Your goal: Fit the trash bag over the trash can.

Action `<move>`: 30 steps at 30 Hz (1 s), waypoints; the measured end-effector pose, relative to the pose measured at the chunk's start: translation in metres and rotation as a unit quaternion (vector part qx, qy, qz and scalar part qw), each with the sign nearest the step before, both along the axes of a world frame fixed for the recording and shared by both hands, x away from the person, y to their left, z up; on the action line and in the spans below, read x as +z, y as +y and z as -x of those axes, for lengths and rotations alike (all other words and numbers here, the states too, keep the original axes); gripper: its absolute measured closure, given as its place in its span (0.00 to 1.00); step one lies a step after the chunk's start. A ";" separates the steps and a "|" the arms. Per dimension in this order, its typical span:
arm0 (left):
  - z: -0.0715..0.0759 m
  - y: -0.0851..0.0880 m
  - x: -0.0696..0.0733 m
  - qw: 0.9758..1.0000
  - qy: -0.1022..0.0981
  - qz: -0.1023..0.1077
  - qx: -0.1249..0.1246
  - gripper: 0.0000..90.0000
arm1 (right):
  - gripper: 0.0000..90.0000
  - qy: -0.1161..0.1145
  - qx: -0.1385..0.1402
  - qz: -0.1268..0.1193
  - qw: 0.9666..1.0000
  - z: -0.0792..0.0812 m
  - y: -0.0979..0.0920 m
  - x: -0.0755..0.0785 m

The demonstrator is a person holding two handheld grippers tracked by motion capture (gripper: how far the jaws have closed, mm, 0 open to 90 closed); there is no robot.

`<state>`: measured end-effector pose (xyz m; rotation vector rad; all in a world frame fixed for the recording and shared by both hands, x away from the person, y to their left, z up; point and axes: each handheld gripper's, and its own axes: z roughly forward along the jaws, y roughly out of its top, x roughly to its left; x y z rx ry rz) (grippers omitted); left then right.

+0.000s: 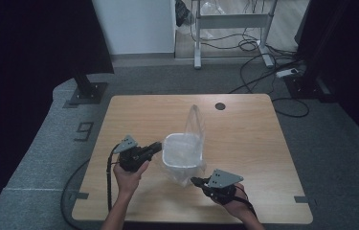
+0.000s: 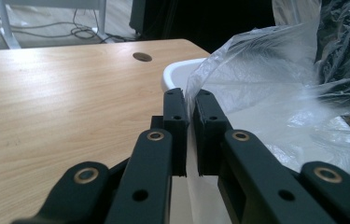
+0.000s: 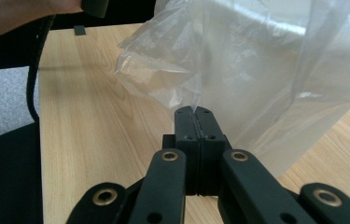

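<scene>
Nearest the bottom edge of the high view, the right gripper (image 1: 195, 181) is being held low over the wooden table (image 1: 244, 143) by the person's right hand (image 1: 234, 203). Its jaws are being kept pressed together, and a fold of the clear plastic bag (image 1: 189, 148) is being pinched between them; in the right gripper view the film (image 3: 256, 70) is being seen rising straight out of the closed tips of that gripper (image 3: 195, 109).

A little farther in and to the left, the left gripper (image 1: 159, 145) is being gripped by the left hand (image 1: 128, 176), with its black cable (image 1: 109, 177) trailing back toward the table's near edge. In the left gripper view its jaws (image 2: 189, 93) are being held nearly closed, with only a thin slit between them, and the edge of the bag (image 2: 256, 88) is being clamped in that slit, just beside the rim of the white bin (image 2: 177, 72).

Between the two grippers, near the middle of the table, the white bin (image 1: 167, 158) is standing upright, and the bag is being draped in and over it. The bag's lower part is being spread over the bin's near side toward the right gripper, while one corner is standing up above the bin's far rim.

Farther back, a small dark round grommet (image 1: 220, 106) is being shown set in the tabletop near the far edge.
</scene>
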<state>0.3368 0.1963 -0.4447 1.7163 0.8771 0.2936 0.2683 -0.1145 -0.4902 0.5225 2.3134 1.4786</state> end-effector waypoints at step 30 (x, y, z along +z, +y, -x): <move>0.000 -0.004 -0.005 1.000 -0.020 -0.018 0.004 0.95 | 0.73 0.002 0.010 -0.060 0.998 0.008 -0.005 -0.001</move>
